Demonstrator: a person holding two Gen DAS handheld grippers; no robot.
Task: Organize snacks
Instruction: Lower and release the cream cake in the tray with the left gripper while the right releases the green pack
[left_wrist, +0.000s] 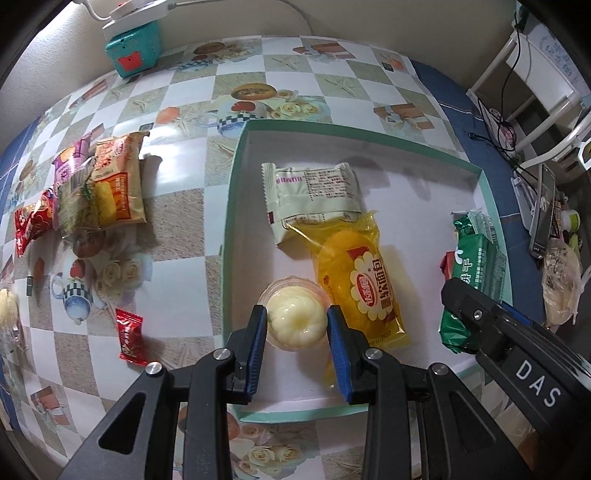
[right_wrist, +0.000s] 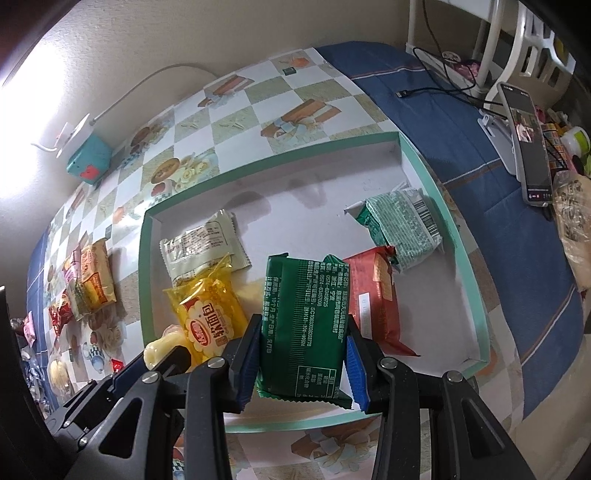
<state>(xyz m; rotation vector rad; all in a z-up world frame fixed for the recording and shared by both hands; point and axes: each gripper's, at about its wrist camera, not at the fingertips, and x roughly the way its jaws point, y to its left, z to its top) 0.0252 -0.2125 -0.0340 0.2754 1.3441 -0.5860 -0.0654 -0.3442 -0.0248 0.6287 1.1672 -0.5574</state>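
A shallow white box with a mint-green rim (left_wrist: 236, 177) (right_wrist: 142, 280) lies on the checkered tablecloth. My left gripper (left_wrist: 296, 314) points down into its near left part. It is shut on a round cream pastry in clear wrap (left_wrist: 295, 325), with a blue pad on each side. My right gripper (right_wrist: 303, 325) is shut on a dark green packet (right_wrist: 301, 314), held upright over the box's near side. In the box lie a white packet (left_wrist: 310, 192), a yellow bread pack (left_wrist: 362, 284), a red packet (right_wrist: 373, 295) and a pale green packet (right_wrist: 402, 225).
Several loose snack packets (left_wrist: 110, 181) are piled on the table left of the box. A red candy (left_wrist: 129, 338) lies nearer. A teal box (left_wrist: 133, 48) stands by the wall. On the blue cloth to the right are a phone (right_wrist: 528, 144), cables and a plastic bag (left_wrist: 561, 280).
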